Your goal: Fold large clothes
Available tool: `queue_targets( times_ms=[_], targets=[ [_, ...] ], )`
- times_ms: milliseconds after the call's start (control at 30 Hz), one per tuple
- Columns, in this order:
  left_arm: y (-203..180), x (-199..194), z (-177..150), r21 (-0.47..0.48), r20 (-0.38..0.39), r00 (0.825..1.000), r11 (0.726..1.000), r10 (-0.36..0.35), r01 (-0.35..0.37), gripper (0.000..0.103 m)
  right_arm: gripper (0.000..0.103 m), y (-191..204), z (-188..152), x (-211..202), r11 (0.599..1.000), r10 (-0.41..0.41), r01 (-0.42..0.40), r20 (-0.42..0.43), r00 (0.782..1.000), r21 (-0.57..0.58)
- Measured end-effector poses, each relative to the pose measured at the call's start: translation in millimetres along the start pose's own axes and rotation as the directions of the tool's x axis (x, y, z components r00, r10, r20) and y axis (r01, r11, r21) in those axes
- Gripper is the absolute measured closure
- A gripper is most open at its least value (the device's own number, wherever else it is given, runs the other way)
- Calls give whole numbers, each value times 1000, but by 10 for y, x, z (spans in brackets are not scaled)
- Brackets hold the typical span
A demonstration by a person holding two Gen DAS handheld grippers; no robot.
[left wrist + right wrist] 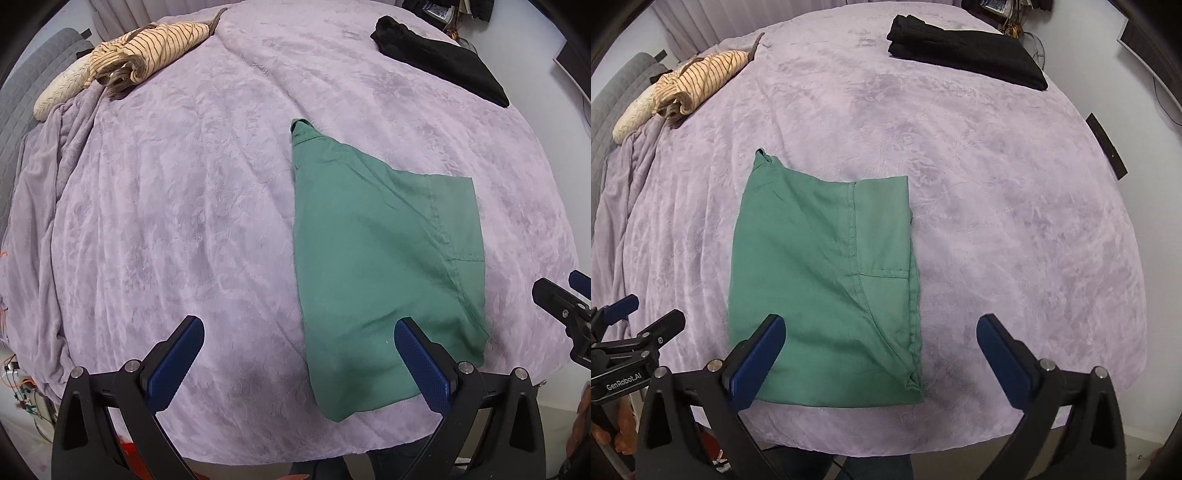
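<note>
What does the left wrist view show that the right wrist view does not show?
Only the left wrist view shows loose wires at the lower left edge, beside the bed.

Only the right wrist view shows a black strip at the blanket's right edge and the "GenRobot.AI" label.

Both show the folded green shirt on the purple blanket, the striped garment, the folded black garment, and each gripper's open, empty jaws.

Bed cover (997,206) lies bare from 12 to 3 o'clock of the green garment (820,280). Obstacles: folded black clothes (964,59) at 1 o'clock near the far edge; striped bundle (698,77) at 10 o'clock. Both stand well apart from the garment.
</note>
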State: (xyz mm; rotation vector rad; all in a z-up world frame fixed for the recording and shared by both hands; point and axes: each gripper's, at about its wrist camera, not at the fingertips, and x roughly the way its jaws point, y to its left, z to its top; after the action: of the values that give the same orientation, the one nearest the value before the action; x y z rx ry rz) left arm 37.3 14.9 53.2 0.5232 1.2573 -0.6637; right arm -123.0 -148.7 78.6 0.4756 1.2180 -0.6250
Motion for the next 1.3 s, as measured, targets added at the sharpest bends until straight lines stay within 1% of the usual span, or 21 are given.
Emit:
queue_targets(
  times_ms=[167, 367, 1300],
  targets=[
    [-43, -52, 15, 5, 18, 1000, 1000, 26, -26, 0, 0, -12, 25, -37, 1000, -3, 3, 1, 1000, 13],
    [-46, -77, 4, 1, 30, 998, 999, 47, -47, 0, 0, -17, 12, -14, 1000, 4, -3, -18, 1000, 24],
    [-77, -82, -13, 2, 31, 998, 998, 56, -56, 0, 0, -9, -14, -1, 999, 5, -4, -27, 1000, 35]
  ],
)
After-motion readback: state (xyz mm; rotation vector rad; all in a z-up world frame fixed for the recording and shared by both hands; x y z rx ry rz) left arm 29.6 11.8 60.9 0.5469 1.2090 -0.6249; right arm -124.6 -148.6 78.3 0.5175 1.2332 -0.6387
